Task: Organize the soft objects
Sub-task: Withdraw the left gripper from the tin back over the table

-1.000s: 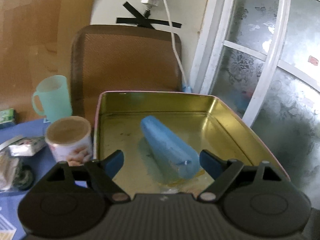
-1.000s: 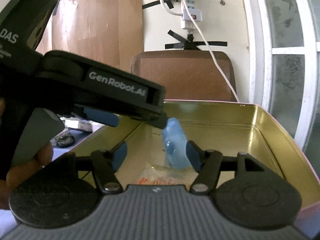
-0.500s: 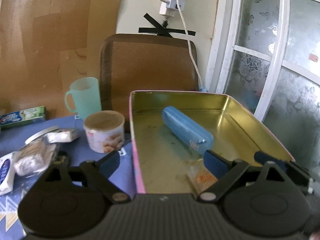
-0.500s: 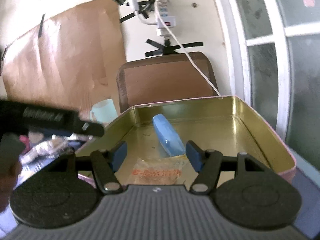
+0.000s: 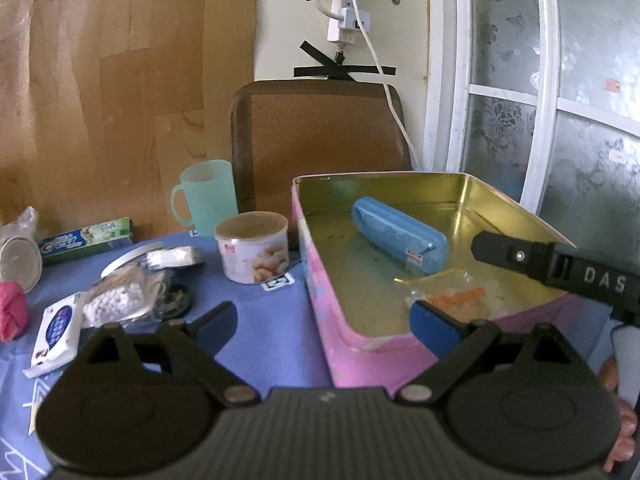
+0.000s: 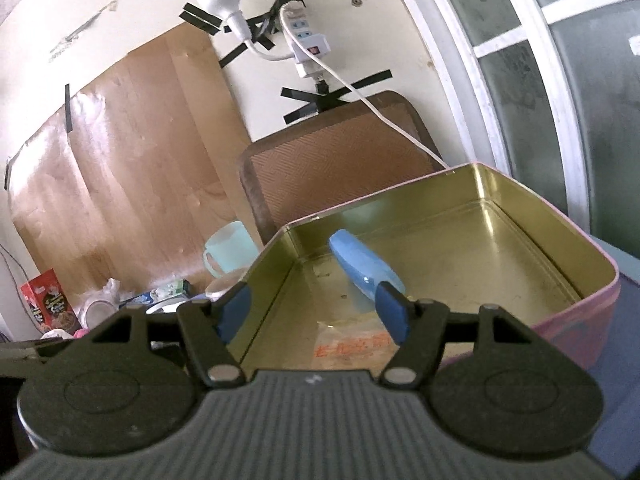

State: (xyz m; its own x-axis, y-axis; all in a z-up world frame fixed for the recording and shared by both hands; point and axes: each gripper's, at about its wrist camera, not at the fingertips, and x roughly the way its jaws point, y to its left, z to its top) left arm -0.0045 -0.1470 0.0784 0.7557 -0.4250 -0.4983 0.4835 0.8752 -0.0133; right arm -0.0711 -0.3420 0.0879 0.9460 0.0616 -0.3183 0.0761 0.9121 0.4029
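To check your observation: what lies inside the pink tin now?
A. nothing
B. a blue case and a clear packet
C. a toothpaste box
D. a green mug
B: the blue case and a clear packet with orange print lie on the tin's floor.

Pink cloth (image 5: 12, 316) cut by left edge; clear packet (image 6: 352, 344) print unreadable (blurred).

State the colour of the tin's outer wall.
Pink, with a gold inside; the tin shows it best in the left wrist view.
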